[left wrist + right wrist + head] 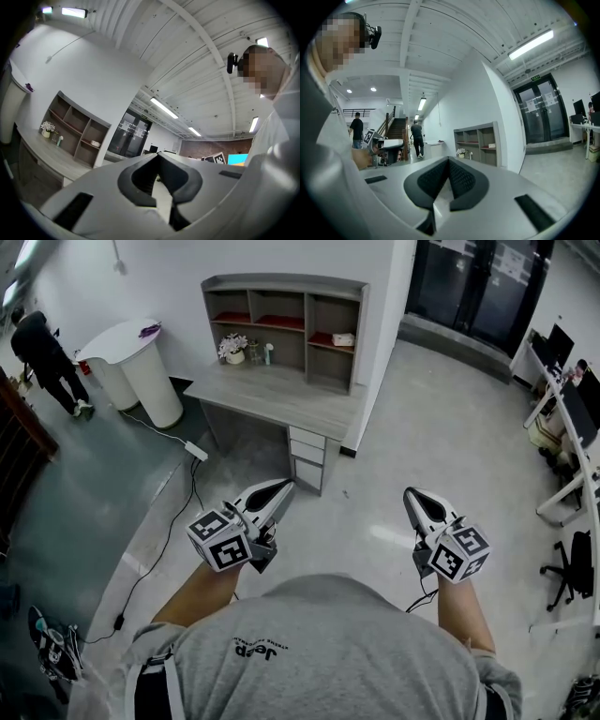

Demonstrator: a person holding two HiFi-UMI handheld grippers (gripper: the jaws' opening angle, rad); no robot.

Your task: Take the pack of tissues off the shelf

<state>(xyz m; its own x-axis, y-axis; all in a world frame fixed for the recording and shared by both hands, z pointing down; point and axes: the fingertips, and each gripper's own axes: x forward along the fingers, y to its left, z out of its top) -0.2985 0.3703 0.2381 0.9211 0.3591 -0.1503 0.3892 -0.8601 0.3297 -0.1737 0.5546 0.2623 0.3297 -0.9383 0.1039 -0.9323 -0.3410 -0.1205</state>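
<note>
The pack of tissues [343, 339] is a small pale packet in the right compartment of the grey shelf unit [281, 320], which stands on a desk [272, 397] against the wall. It also shows in the left gripper view as the tissues [95, 143] and in the right gripper view as the tissues [491, 146]. Both grippers hang in front of the person's chest, well short of the desk. My left gripper [284, 487] [157, 155] is shut and empty. My right gripper [412, 494] [449, 160] is shut too, with nothing between its jaws.
A small flower pot [232, 349] and a bottle [268, 353] stand on the desk under the shelf. Drawers [306, 456] sit below the desk's right end. A white rounded counter [141, 362], a power strip [197, 452] with cable, and a person [42, 357] are at the left; office chairs [572, 568] at the right.
</note>
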